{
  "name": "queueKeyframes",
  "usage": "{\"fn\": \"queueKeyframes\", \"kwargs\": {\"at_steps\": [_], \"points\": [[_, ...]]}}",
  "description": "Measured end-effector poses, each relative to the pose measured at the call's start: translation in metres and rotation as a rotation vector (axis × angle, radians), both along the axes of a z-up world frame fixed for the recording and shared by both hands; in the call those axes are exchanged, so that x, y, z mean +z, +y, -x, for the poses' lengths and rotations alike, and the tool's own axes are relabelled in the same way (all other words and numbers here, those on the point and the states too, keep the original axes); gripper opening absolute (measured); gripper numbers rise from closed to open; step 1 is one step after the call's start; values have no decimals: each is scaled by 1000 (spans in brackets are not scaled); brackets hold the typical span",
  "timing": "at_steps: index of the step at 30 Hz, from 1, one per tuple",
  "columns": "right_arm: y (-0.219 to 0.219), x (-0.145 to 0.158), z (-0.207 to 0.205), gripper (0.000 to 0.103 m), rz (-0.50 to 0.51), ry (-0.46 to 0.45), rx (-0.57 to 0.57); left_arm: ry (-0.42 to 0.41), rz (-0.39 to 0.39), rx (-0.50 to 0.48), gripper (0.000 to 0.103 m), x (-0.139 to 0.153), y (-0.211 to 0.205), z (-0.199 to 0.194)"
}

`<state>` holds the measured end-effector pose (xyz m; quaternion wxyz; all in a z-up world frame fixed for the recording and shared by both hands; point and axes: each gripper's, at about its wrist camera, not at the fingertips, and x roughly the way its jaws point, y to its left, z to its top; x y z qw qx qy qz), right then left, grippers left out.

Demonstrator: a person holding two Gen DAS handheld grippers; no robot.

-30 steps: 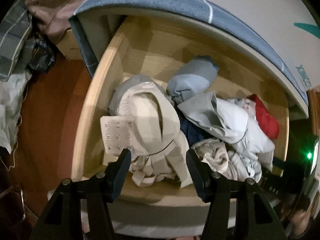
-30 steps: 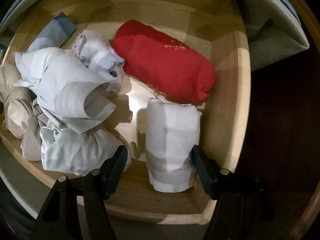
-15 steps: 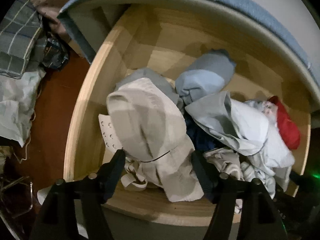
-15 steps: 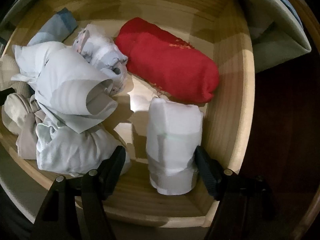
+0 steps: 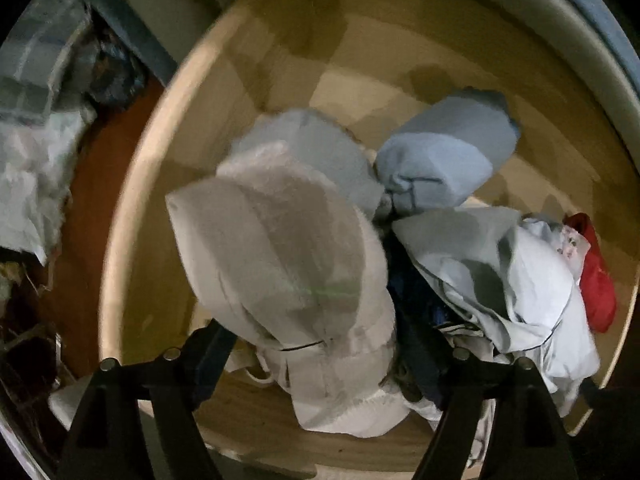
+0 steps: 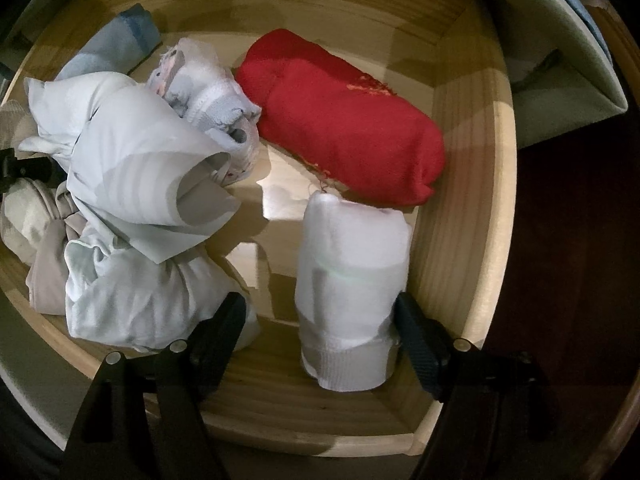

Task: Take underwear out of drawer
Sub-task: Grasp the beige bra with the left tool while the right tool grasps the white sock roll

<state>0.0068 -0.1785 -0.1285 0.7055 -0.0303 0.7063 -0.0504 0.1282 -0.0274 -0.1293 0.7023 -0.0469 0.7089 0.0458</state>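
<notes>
An open wooden drawer (image 5: 132, 216) holds several pieces of underwear. My left gripper (image 5: 318, 348) points down into it, open wide, with a crumpled beige undergarment (image 5: 280, 248) lying between its fingers, not pinched. A blue-grey roll (image 5: 444, 152) and pale blue garments (image 5: 520, 280) lie to the right of it. In the right wrist view, my right gripper (image 6: 316, 320) hangs over the drawer's right end (image 6: 464, 200) with its jaws opening. A white rolled piece (image 6: 352, 272) stands between them, against the right finger and apart from the left one. A red roll (image 6: 340, 120) lies behind it.
Pale blue and patterned garments (image 6: 136, 168) are piled left of the white roll. Heaps of cloth (image 5: 28, 168) lie on the reddish floor left of the drawer. A grey-blue padded edge (image 5: 580, 12) overhangs the drawer's far side.
Both grippers have sunk closer to the drawer's contents. The left jaws have spread wider around the beige garment. The right jaws have widened a little around the white roll.
</notes>
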Motion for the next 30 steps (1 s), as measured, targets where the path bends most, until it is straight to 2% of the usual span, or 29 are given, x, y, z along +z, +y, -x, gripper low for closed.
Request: {"fn": "queueKeyframes", "kwargs": {"at_steps": [2, 5, 10, 11, 15, 21, 30], "points": [[2, -3, 1, 75, -2, 1, 0, 65, 65, 20, 78, -9, 4, -3], [0, 1, 0, 76, -3, 4, 1, 66, 70, 12, 73, -10, 2, -3], [3, -4, 3, 76, -3, 6, 0, 39, 57, -27, 66, -6, -3, -1], [-5, 5, -2, 76, -3, 7, 2, 36, 58, -32, 65, -6, -3, 0], [-6, 6, -2, 76, -3, 8, 1, 18, 66, -43, 61, 1, -8, 6], [3, -7, 1, 76, -3, 11, 0, -18, 77, -83, 60, 9, -2, 11], [-11, 5, -6, 77, -1, 23, 3, -73, 102, -131, 60, 38, 0, 23]]}}
